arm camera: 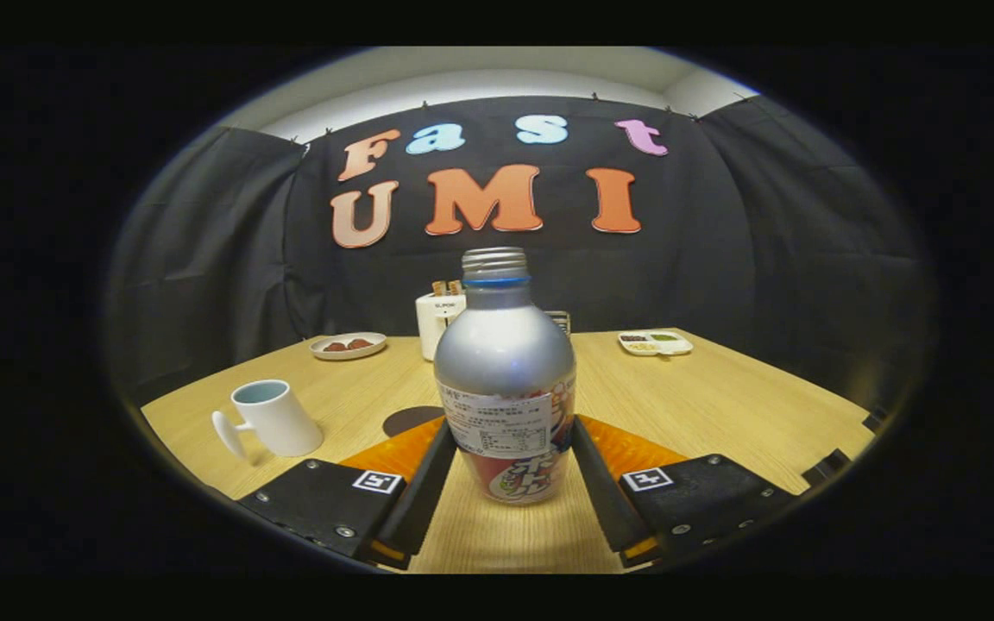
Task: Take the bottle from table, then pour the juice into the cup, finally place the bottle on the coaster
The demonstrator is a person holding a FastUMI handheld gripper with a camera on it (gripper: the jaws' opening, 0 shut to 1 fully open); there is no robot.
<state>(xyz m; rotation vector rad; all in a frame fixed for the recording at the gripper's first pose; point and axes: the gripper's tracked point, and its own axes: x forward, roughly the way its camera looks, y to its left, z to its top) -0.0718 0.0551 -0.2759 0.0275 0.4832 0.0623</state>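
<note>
Gripper [507,440]: fingers set narrow, one on each side of the bottle [506,379], both inner faces against its lower body at label height, so the jaws are clamped on it. Bottle stands upright between the fingers; silver shoulder and neck, blue ring under a threaded mouth with no cap on it, printed label round the lower half. Its base looks slightly clear of the table [721,405], with a shadow beneath, though the fisheye bend makes it hard to be sure it is lifted. Just beyond the left finger, partly hidden behind the bottle, a dark round coaster [406,420] lies flat on the wood. Further to the left, well apart from the fingers, a white cup [277,417] stands tilted in the distorted view, handle pointing away from the bottle, pale blue inside. Directly behind the bottle, near the far edge of the table, a white holder [435,321] with some brown sticks poking out of the top. Far left, a small plate [348,345] with brown pieces on it. Far right, a small white tray [655,342] with dark and green items.
</note>
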